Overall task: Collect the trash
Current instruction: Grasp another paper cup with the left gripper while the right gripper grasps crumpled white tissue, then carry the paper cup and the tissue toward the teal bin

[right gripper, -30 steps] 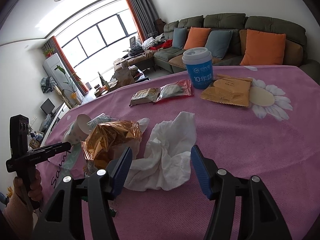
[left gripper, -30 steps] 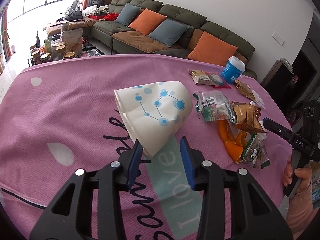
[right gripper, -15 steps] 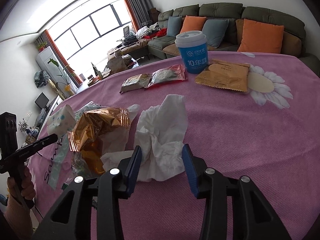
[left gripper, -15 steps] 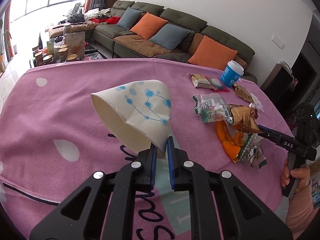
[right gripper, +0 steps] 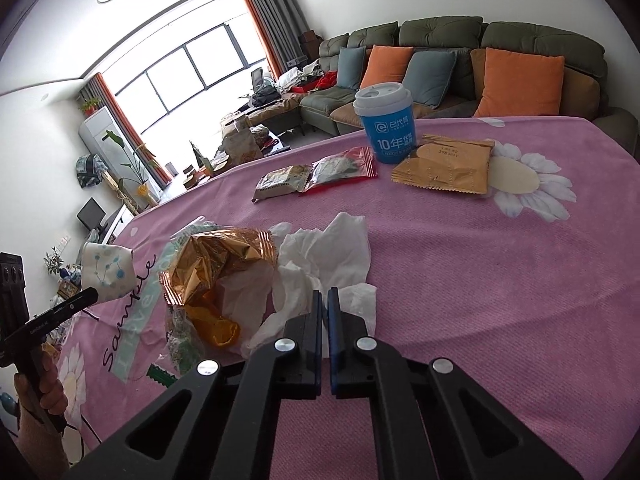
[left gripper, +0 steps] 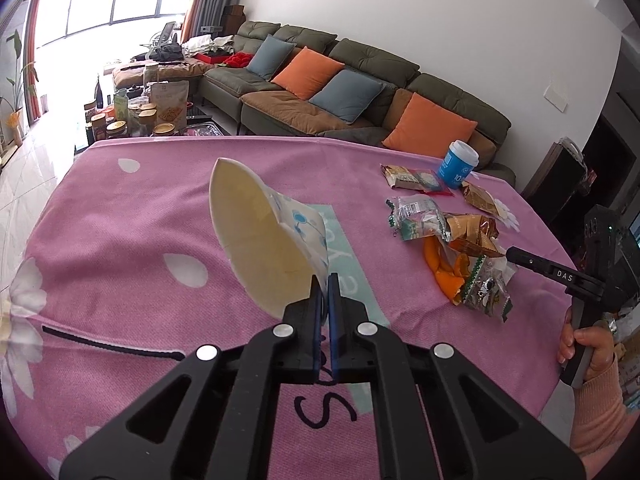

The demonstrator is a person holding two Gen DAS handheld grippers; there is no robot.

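Note:
A crushed white paper cup [left gripper: 260, 240] with blue dots hangs tilted above the pink tablecloth [left gripper: 120, 240]. My left gripper [left gripper: 325, 280] is shut on the cup's wall, its jaws closing the last bit. The right wrist view shows that cup [right gripper: 106, 272] at the far left, in the left gripper [right gripper: 90, 294]. A crumpled white tissue [right gripper: 328, 248] lies on the cloth. My right gripper [right gripper: 325, 296] is pinching a fold of it, jaws closing tight with the pads almost touching. From the left wrist view the right gripper [left gripper: 510, 254] reaches into the trash pile.
Beside the tissue lie a gold foil wrapper [right gripper: 216, 264], orange peel [right gripper: 216, 324] and clear packets. Farther back stand a blue lidded cup [right gripper: 386, 128], a gold sachet [right gripper: 444, 168] and two snack packets [right gripper: 316, 174]. A sofa runs behind the table.
My left gripper closed on the paper cup and lifted it off the cloth, tipping its mouth up. My right gripper closed from wide open onto the tissue.

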